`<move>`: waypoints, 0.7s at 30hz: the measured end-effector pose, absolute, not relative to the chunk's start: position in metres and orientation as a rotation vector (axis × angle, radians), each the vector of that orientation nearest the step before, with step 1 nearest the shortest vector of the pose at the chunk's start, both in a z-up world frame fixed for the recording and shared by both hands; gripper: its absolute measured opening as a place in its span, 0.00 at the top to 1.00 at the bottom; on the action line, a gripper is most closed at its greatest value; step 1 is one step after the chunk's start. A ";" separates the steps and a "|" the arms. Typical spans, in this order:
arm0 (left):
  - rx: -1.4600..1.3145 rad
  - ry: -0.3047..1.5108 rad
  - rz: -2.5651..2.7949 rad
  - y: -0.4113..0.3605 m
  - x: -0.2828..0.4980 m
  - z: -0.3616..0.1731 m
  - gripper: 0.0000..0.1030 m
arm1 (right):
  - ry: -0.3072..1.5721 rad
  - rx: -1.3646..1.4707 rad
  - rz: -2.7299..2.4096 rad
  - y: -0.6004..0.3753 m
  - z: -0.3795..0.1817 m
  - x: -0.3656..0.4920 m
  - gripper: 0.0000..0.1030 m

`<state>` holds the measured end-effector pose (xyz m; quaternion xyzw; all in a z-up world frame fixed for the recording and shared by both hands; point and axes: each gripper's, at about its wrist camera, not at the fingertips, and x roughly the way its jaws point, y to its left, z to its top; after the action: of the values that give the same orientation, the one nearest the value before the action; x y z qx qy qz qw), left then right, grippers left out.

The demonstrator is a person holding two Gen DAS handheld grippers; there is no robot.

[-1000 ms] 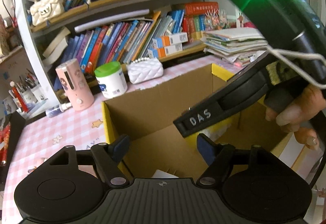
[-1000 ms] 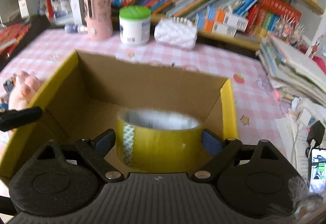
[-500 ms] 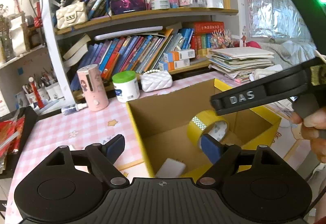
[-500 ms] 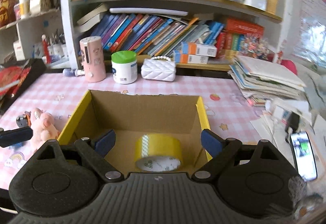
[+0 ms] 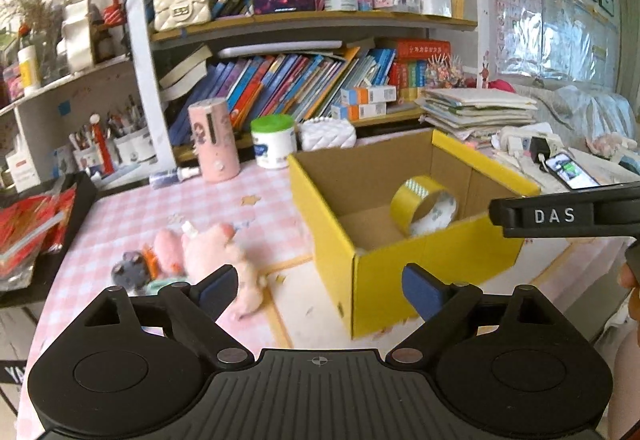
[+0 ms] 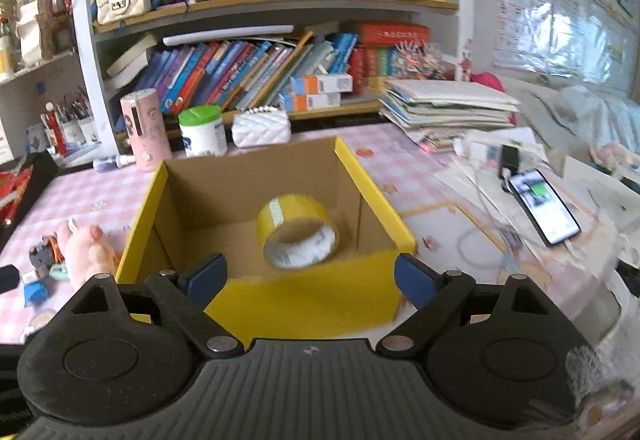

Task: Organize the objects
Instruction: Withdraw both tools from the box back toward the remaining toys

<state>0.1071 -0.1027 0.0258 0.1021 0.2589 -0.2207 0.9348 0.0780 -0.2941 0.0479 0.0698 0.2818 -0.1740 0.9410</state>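
A yellow cardboard box (image 5: pixel 432 260) (image 6: pixel 304 304) stands open on the pink checked table. A roll of yellow tape (image 5: pixel 424 209) (image 6: pixel 298 230) lies inside it, leaning on its side. A pink plush toy (image 5: pixel 216 252) (image 6: pixel 86 250) lies on the table left of the box, with small toys (image 5: pixel 130 272) (image 6: pixel 40 252) beside it. My left gripper (image 5: pixel 320 286) is open and empty, above the table before the box's left corner. My right gripper (image 6: pixel 310 278) is open and empty, in front of the box's near wall.
A pink cylinder (image 5: pixel 214 140), a green-lidded jar (image 5: pixel 274 140) and a white quilted purse (image 5: pixel 328 134) stand behind the box below full bookshelves. A phone (image 6: pixel 544 206) and stacked papers (image 6: pixel 448 104) lie to the right. A black tray (image 5: pixel 36 224) sits at left.
The right gripper let go of the tape roll, which now lies in the box. Both grippers pulled back and up from the box; the left view swung left to show the plush toy.
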 end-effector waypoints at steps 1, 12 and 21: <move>0.211 0.536 -0.446 -0.098 0.103 0.023 0.10 | 0.581 0.139 -0.366 -0.289 0.045 0.073 0.12; 0.221 0.643 -0.380 -0.037 0.064 -0.004 0.10 | 0.695 0.105 -0.407 -0.232 0.009 0.033 0.12; 0.219 0.702 -0.334 0.003 0.042 -0.013 0.10 | 0.759 0.088 -0.318 -0.182 -0.006 0.017 0.12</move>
<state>0.0422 0.0032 -0.0130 0.1068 0.3414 -0.1625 0.9196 0.0168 -0.1823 -0.0065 0.0425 0.3687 -0.1546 0.9156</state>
